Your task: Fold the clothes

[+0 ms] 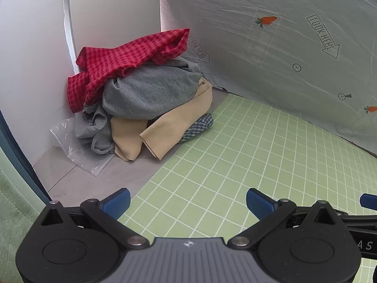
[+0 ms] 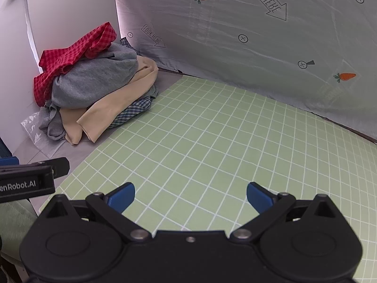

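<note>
- Both grippers, left gripper (image 1: 188,204) and right gripper (image 2: 190,198), gape wide, holding nothing.
- I'd grab the red checked shirt (image 1: 122,59) off the far-left pile first, onto the green grid mat (image 1: 235,153).

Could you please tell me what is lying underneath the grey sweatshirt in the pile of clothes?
Under the grey sweatshirt lies a beige garment, with a blue plaid garment poking out beneath that. A clear plastic bag shows at the pile's edge. Anything deeper is covered.
</note>
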